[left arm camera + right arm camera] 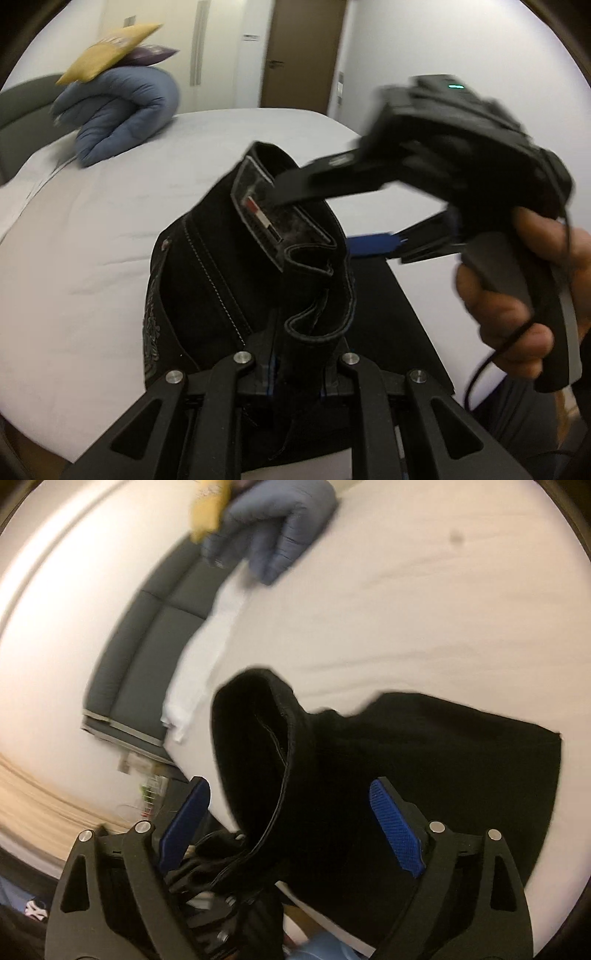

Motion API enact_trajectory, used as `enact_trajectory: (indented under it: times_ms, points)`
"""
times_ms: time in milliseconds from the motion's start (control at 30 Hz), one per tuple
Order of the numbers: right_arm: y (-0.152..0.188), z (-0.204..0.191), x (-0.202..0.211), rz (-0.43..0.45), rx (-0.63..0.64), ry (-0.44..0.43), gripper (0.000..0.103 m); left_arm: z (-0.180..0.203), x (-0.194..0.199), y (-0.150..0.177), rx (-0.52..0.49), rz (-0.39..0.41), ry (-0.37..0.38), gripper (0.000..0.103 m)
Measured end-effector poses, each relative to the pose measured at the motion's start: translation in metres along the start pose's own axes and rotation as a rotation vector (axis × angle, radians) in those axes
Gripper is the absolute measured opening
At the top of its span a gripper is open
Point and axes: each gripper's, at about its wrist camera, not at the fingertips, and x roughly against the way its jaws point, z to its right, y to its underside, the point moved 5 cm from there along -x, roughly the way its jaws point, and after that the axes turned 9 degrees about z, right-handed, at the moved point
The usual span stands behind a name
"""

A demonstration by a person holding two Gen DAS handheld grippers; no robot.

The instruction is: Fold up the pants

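Observation:
Black pants with white stitching and a waistband label are lifted off the white bed. My left gripper is shut on a fold of the waistband. My right gripper comes in from the right with its jaws apart, one finger over the label and one blue-padded finger behind the cloth. In the right wrist view, my right gripper is open, its blue pads either side of the raised waistband. The rest of the pants lie on the bed.
A rolled blue duvet with a yellow pillow and a purple one on top lies at the bed's far corner. A grey headboard runs along the bed's edge. A brown door stands behind the bed.

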Motion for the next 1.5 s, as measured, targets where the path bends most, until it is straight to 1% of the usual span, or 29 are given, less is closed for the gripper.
enact_trajectory:
  times_ms: [67,100,133,167,200,267,367,533,633,733,833,933,967,1000,1033,1067,1167,1267,1300,1400,1433,1500]
  points:
    - [0.002,0.020,0.001,-0.017,-0.038,0.018,0.089,0.019,-0.004,0.005,-0.061,-0.015,0.014,0.015]
    - [0.005,0.028,0.004,-0.009,-0.043,0.025,0.088,0.029,-0.007,0.006,-0.084,-0.022,0.022,0.015]
    - [0.007,0.034,0.008,0.000,-0.041,0.017,0.076,0.037,-0.011,0.007,-0.108,-0.033,0.030,0.015]
    - [0.009,0.038,0.012,0.001,-0.035,0.010,0.056,0.044,-0.015,0.009,-0.128,-0.047,0.038,0.015]
    - [0.012,0.047,0.018,-0.001,-0.028,0.039,0.051,0.054,-0.019,0.013,-0.150,-0.060,0.045,0.015]
    - [0.018,0.064,0.026,0.009,-0.026,0.073,0.028,0.063,-0.027,0.016,-0.179,-0.079,0.051,0.015]
    - [0.027,0.092,0.042,0.037,-0.054,0.082,0.020,0.082,-0.041,0.023,-0.219,-0.111,0.079,0.015]
    - [0.037,0.130,0.059,0.072,-0.081,0.102,0.017,0.107,-0.058,0.029,-0.276,-0.142,0.100,0.015]
    - [0.040,0.150,0.059,0.072,-0.093,0.103,0.017,0.111,-0.072,0.033,-0.286,-0.166,0.100,0.016]
    - [0.046,0.172,0.050,0.069,-0.111,0.129,0.017,0.118,-0.084,0.042,-0.296,-0.191,0.101,0.017]
    - [0.054,0.185,0.050,0.090,-0.141,0.115,0.017,0.132,-0.090,0.052,-0.311,-0.199,0.100,0.020]
    - [0.058,0.202,0.053,0.094,-0.176,0.085,0.017,0.132,-0.095,0.057,-0.299,-0.211,0.118,0.030]
    - [0.059,0.205,0.053,0.094,-0.201,0.067,0.017,0.132,-0.094,0.056,-0.286,-0.208,0.130,0.040]
    - [0.060,0.211,0.056,0.092,-0.234,0.051,0.017,0.128,-0.091,0.052,-0.260,-0.211,0.158,0.046]
    - [0.060,0.213,0.058,0.092,-0.249,0.050,0.019,0.125,-0.086,0.048,-0.237,-0.206,0.174,0.059]
    - [0.059,0.215,0.063,0.104,-0.243,0.064,0.022,0.119,-0.078,0.043,-0.211,-0.191,0.185,0.068]
    - [0.052,0.210,0.081,0.141,-0.208,0.136,0.025,0.105,-0.055,0.029,-0.159,-0.149,0.220,0.079]
    - [0.039,0.195,0.105,0.190,-0.186,0.230,0.025,0.083,-0.031,0.016,-0.123,-0.104,0.203,0.080]
    - [0.036,0.187,0.111,0.207,-0.175,0.217,0.025,0.069,-0.027,0.011,-0.110,-0.090,0.195,0.080]
    - [0.028,0.150,0.112,0.232,-0.117,0.098,0.025,0.034,-0.024,0.008,-0.070,-0.068,0.140,0.080]
    - [0.026,0.138,0.105,0.221,-0.089,0.073,0.025,0.020,-0.031,0.007,-0.053,-0.083,0.125,0.079]
    - [0.026,0.126,0.086,0.184,-0.064,0.059,0.025,-0.001,-0.050,0.008,-0.010,-0.131,0.124,0.071]
